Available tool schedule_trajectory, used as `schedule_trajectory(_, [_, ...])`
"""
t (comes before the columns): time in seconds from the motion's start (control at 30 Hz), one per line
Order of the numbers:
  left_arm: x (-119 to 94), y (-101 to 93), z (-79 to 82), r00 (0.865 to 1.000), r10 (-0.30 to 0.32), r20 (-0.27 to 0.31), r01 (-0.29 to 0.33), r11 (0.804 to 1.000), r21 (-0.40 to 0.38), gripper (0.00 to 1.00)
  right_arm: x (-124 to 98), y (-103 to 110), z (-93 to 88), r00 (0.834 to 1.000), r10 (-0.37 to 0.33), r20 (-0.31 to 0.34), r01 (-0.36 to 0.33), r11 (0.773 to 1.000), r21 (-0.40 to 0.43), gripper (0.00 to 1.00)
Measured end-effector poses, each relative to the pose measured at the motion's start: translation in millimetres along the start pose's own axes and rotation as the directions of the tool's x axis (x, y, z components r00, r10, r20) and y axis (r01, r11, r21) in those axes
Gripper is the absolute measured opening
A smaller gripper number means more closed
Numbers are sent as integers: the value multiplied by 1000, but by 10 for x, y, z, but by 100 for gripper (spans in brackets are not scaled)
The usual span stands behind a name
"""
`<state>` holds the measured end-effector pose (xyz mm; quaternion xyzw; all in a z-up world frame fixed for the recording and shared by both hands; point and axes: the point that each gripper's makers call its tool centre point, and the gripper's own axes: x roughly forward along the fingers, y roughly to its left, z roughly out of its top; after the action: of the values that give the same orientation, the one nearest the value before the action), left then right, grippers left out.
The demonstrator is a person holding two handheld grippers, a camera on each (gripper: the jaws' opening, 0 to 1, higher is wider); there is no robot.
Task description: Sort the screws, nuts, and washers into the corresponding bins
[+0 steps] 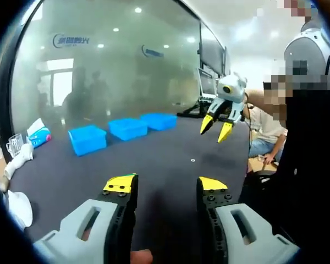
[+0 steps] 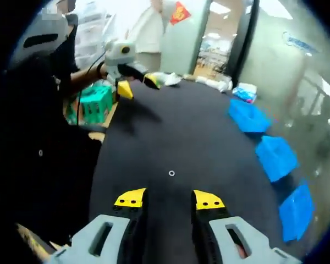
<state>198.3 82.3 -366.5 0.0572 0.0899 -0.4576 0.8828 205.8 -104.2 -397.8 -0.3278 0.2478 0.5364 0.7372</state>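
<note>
Office, frosted glass wall point(image 1: 110, 66) with logos, monitors point(image 1: 212, 55)

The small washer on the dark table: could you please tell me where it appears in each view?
Left gripper view: the washer lies right of centre, beyond the right jaw tip.
Right gripper view: it lies at centre, just beyond the gap between the jaws.
Shared landmark: the three blue bins.

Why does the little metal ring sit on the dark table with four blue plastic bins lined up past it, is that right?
Nearly. There are three blue plastic bins, not four, as the left gripper view shows. The small metal ring does lie alone on the dark table, with both pairs of tongs open and holding nothing.
</note>
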Motion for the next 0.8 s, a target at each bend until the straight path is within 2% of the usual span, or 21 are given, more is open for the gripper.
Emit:
schedule_trajectory(0.23, [-19, -17, -38, 1000, -11, -18, 11, 1000, 4, 41, 247, -17, 62, 989, 91, -120, -100, 993, -67, 23])
schedule_trajectory(0.4, [-26, -22, -63, 1000, -17, -25, 17, 1000, 3, 41, 425, 15, 102, 970, 151, -190, -171, 981, -95, 21])
schedule_trajectory(0.5, [-35, -13, -66, 1000, -15, -23, 15, 1000, 1, 41, 520, 3, 101, 962, 161, -220, -190, 975, -117, 19])
schedule_trajectory(0.73, [-50, -16, -81, 1000, -10, -19, 10, 1000, -5, 41, 660, 1, 72, 942, 190, -276, -230, 966, -122, 18])
schedule_trajectory(0.8, [-55, -13, -85, 1000, -8, -17, 8, 1000, -8, 41, 655, 28, 45, 931, 221, -291, -252, 965, -73, 16])
